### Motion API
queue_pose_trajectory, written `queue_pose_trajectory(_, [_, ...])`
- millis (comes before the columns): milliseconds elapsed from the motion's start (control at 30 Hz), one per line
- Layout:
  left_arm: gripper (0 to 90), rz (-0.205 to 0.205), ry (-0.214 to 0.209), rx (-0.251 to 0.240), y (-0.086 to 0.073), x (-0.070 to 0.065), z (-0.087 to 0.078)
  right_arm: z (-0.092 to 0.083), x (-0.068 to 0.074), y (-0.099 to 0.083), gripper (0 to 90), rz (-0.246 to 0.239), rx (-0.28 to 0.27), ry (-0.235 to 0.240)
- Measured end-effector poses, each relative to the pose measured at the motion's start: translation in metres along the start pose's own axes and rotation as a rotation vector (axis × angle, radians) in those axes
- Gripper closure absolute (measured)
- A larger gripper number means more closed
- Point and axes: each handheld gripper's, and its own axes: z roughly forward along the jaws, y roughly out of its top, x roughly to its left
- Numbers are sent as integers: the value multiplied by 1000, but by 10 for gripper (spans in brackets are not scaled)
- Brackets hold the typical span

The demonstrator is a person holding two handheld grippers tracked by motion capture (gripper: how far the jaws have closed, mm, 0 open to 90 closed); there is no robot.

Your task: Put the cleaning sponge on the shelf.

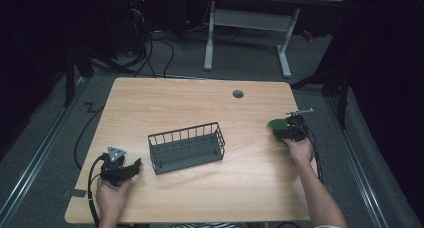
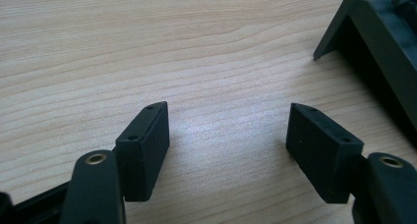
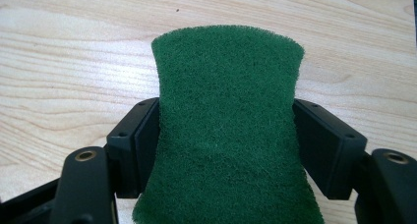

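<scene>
A wooden counter takes up the middle of the high view, with a small round hole near its upper edge. A dark wire basket stands at the centre of the frame, tilted a little, its long side running left to right. In the left gripper view a corner of the basket sits in the upper right.

The left gripper rests low on the counter at the lower left of the high view, held in the person's left hand, near the basket's left end but apart from it. In its own view the jaws stand spread wide with bare wood between them.

The right gripper sits at the right of the high view, well apart from the basket. A green scouring pad lies between its jaws, both pads pressing its sides so that the pad narrows at the waist; the gripper pinches it. The pad lies on the counter near the right edge.
</scene>
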Motion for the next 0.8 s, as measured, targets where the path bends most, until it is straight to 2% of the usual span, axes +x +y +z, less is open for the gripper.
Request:
queue_pose_trajectory(167, [334,-1,1,0,0,0,0,0,1,0,305,-8,5,-3])
queue_pose_trajectory(267, [334,-1,2,-1,0,0,0,-2,-1,0,307,9,6,13])
queue_pose_trajectory(400, [334,-1,3,-1,0,0,0,-5,-2,0,307,8,-1,22])
queue_pose_trajectory(567, [334,-2,3,-1,0,0,0,-16,-1,0,308,1,-27,48])
queue_pose_trajectory(667, [334,-4,3,-2,0,0,0,-21,-1,-1,308,15,-45,79])
queue_pose_trajectory(800, [334,-3,2,-2,0,0,0,-26,3,0,308,2,-54,97])
